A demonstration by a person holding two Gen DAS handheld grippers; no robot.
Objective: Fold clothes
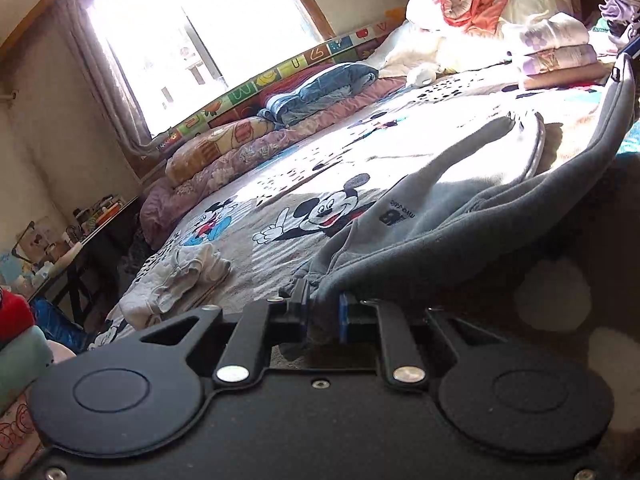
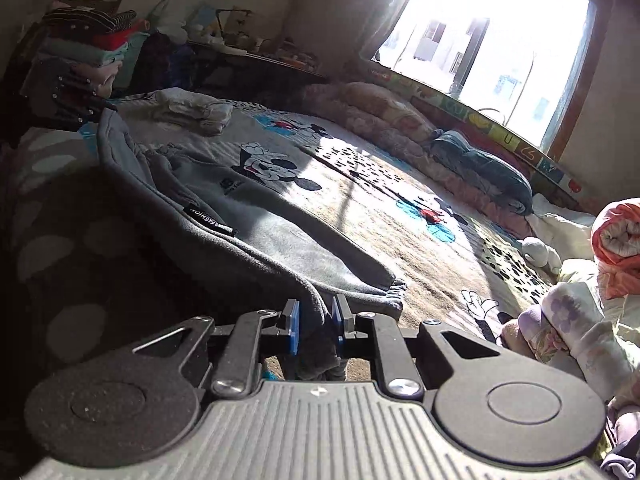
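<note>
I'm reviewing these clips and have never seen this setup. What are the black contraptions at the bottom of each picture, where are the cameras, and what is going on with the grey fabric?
Each black contraption is a hand-held two-finger gripper; a person carries one in each hand. Each picture comes from a fisheye camera on a gripper, looking along its fingers. The left gripper and right gripper each pinch an edge of the same grey fleece garment, which is lifted between them while its far part lies on the cartoon-mouse bedspread. A crumpled white cloth and folded floral bedding also sit on the bed.

Grey garment (image 2: 280, 236): soft matt fleece cloth. Bedspread (image 1: 304, 184): matt printed woven cloth. Left gripper (image 1: 324, 312): matt black plastic, bright metal rivets.
</note>
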